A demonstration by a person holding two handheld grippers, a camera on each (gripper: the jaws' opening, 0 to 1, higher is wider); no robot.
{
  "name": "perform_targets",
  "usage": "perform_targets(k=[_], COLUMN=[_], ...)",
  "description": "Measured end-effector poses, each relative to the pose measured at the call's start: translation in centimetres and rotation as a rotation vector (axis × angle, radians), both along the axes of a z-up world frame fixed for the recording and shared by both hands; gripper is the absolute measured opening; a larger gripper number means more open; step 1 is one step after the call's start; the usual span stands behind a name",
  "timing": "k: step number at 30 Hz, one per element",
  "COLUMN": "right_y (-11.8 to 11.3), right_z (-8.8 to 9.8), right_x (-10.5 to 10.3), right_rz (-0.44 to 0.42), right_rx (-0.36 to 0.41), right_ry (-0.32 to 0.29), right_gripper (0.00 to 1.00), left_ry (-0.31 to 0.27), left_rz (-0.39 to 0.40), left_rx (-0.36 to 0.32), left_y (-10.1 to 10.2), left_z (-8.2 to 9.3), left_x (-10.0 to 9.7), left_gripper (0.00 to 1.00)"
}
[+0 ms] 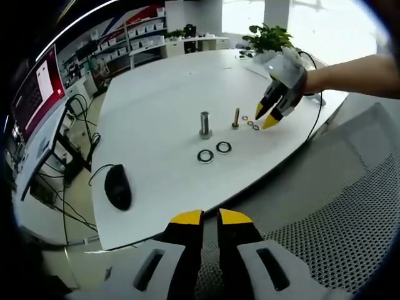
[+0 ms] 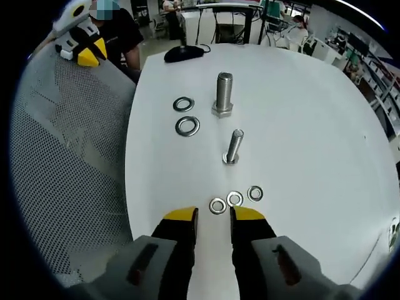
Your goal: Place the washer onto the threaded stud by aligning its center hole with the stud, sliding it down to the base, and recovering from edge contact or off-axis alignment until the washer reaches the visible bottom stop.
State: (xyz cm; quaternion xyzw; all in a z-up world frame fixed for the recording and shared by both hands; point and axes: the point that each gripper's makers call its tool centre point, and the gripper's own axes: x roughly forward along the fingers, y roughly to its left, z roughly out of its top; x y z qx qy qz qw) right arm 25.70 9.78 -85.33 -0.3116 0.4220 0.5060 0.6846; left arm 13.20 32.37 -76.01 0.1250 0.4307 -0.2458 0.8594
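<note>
Small washers, three in a row near desk edge, beside thin upright stud for threading; right hand-held gripper slightly parted, empty, poised over them; left hand-held gripper likewise, withdrawn.

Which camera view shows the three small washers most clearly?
The right gripper view: the three small washers lie in a row just ahead of the right gripper, each ring distinct. In the left gripper view the same washers are tiny specks far across the table, beside the right gripper.
</note>
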Motion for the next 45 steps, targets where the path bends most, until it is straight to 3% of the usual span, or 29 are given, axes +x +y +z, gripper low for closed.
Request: perform_targets(k=[16,28,39,42,45], right_y=[0.0,0.5,0.4,0.4,0.5], right_z=[-1.4,-1.4,-1.5,-1.5,-1.5], right_x=[-0.3,0.1,0.6,0.5,0.4], right_rz=[-0.005,0.047,0.041,0.122,0.121], right_rx=[-0.044,-0.069,-0.083,-0.104,-0.125], right_ry=[0.051,0.023,0.022,-0.007,-0.002], right_gripper=[0.24,0.22,0.17,0.16,0.16], left_ry=[0.0,-0.001,0.0,-0.001,-0.001], left_rz=[-0.002,-0.001,0.0,0.001,0.002], left_rx=[0.001,0.0,0.0,0.0,0.001], left_y=[-0.1,0.0,0.1,0.1,0.1], left_z=[0.1,0.0,-0.1,-0.1,-0.1], left_x=[-0.1,0.0,0.1,0.1,0.0], left_gripper=[0.06,0.06,0.06,0.06,0.06])
